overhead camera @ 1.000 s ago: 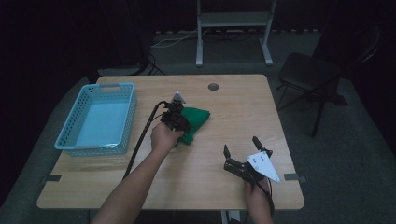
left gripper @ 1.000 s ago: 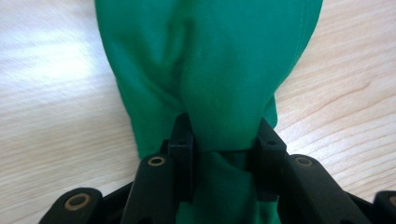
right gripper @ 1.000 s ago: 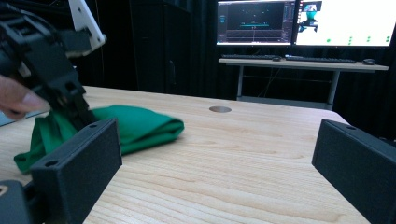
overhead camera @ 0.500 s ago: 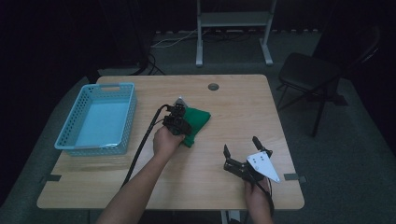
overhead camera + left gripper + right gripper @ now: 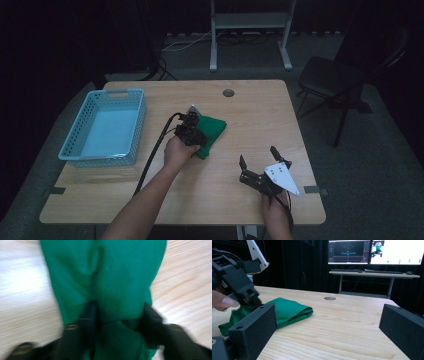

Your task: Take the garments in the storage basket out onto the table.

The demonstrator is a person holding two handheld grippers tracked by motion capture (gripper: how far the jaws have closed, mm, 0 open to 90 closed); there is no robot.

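A folded green cloth (image 5: 214, 130) lies near the middle of the wooden table (image 5: 250, 115). My left gripper (image 5: 199, 141) points down onto the cloth's near-left end. In the left gripper view the left gripper (image 5: 120, 315) has its jaws apart with a ridge of the cloth (image 5: 112, 272) lying between them. The jaws have just been opening, and the pads no longer pinch the fabric. My right gripper (image 5: 258, 156) rests near the table's front right, open and empty. The right gripper view looks between the wide jaws of the right gripper (image 5: 328, 325) toward the cloth (image 5: 287, 310) and the left gripper's body (image 5: 237, 282).
A light blue plastic basket (image 5: 75, 155) stands at the table's left side. A round cable grommet (image 5: 228, 93) sits near the far edge. A dark chair (image 5: 332, 75) is beyond the right corner. A desk with monitors (image 5: 372, 252) stands behind the table.
The left gripper has tipped slightly lower onto the cloth. The right gripper has kept still.
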